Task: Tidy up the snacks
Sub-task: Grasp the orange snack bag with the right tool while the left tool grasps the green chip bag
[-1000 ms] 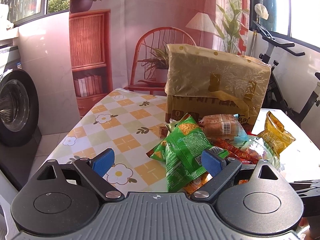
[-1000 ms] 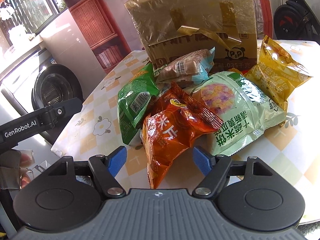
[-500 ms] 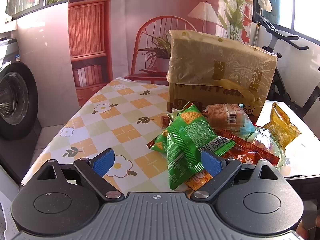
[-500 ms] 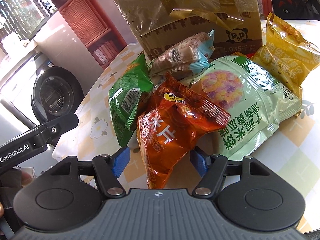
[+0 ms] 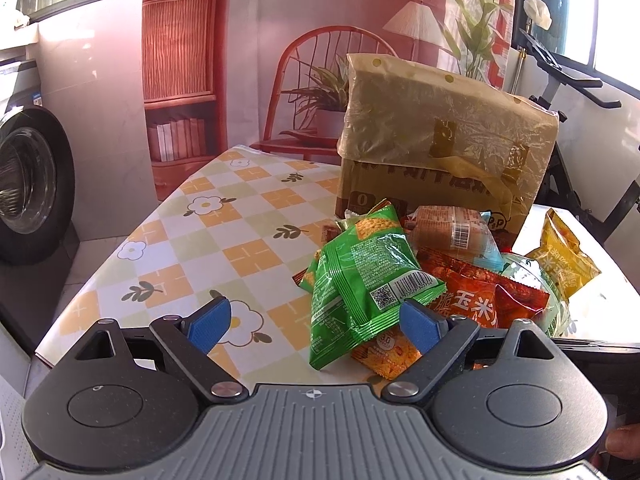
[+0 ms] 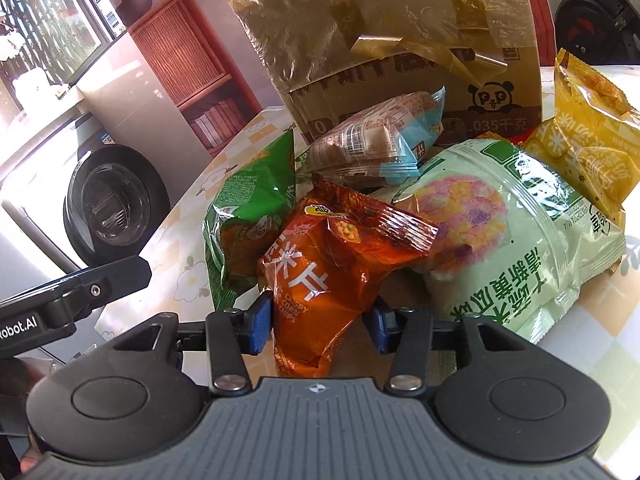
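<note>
The table (image 5: 224,240), covered in a checked floral cloth, carries everything. At its 12 o'clock end stands the box (image 6: 400,52), taped cardboard, probably the destination, though no opening shows in either view.

The snack pile lies against the box's front face, toward the table's 3 o'clock side. In the right wrist view:
- pale green bag (image 6: 520,232), largest, at 2 o'clock, lying flat
- yellow bag (image 6: 588,136) at 3 o'clock, leaning on the pale green bag
- green bag (image 6: 248,216) at 10 o'clock
- orange bag (image 6: 332,264), centre, on top and nearest the tool
- wrapped cake (image 6: 380,144) at 12 o'clock, resting on the pile

The orange bag is the likely first pick: nothing covers it.

The right gripper (image 6: 320,324) has its pads touching both sides of the orange bag's lower end; it appears clamped on the bag.

The left gripper (image 5: 316,322) hangs over the table's near edge, fingers spread wide and holding nothing; the green bag's corner lies between them, untouched.
</note>
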Demonstrator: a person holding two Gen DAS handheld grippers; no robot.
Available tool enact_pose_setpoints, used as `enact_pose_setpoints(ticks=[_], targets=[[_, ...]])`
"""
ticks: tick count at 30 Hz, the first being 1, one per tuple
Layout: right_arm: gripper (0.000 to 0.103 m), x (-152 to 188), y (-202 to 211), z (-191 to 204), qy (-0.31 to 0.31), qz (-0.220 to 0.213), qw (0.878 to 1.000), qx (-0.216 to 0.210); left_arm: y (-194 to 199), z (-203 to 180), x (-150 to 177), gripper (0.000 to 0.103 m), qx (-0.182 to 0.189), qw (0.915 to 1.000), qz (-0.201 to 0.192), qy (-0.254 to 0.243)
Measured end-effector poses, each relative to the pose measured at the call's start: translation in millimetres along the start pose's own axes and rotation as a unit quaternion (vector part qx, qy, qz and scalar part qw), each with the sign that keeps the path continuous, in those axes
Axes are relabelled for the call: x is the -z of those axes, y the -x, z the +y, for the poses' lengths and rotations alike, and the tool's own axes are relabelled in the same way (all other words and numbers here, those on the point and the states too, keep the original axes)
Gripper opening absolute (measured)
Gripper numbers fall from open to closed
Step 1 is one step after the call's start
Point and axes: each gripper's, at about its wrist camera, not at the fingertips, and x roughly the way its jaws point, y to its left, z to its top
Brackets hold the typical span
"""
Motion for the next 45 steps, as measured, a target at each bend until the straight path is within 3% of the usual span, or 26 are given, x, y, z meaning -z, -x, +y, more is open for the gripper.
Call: enact_pose_setpoints(ticks=[3, 5, 14, 21, 28, 39, 43, 45], targets=[[0.044, -1.0, 12.4, 6.3, 0.021, -0.026, 0.999, 0.000, 1.1, 0.4, -0.3, 0.092, 0.002, 1.0000, -0.003, 0.005], [0.036, -2.5, 22.4, 9.8, 0.029, -0.046, 0.998, 0.006, 2.3, 1.3, -0.7, 0.092, 0.002, 0.9999, -0.006, 0.009], [0.036, -15.2, 68.5, 16.2, 0.061, -0.150, 0.986, 0.032, 8.9, 0.5, -6.8, 0.092, 0.012, 0.9996, -0.026, 0.008], [0.036, -22.9, 82.8, 13.9, 0.086, -0.186, 0.978, 0.037, -8.4, -1.4, -35.0, 0.092, 0.018, 0.9971, -0.064, -0.036], [0.036, -25.9, 82.5, -2.7, 0.061, -0.188, 0.979, 0.045, -65.2, 4.7, -36.8, 0.093, 0.098, 0.9946, -0.036, 0.001], [0.036, -25.5, 76.4, -8.6, 0.063, -0.182, 0.980, 0.043, -121.5, 5.3, -3.6, 0.097, 0.110, 0.9912, 0.063, 0.038], [0.036, -25.2, 75.9, -9.0, 0.059, -0.180, 0.981, 0.044, -129.2, 3.4, 5.0, 0.091, 0.108, 0.9905, 0.077, 0.037], [0.036, -24.6, 77.1, -10.0, 0.058, -0.181, 0.981, 0.045, -125.0, 6.0, 5.4, 0.078, 0.112, 0.9903, 0.072, 0.038]])
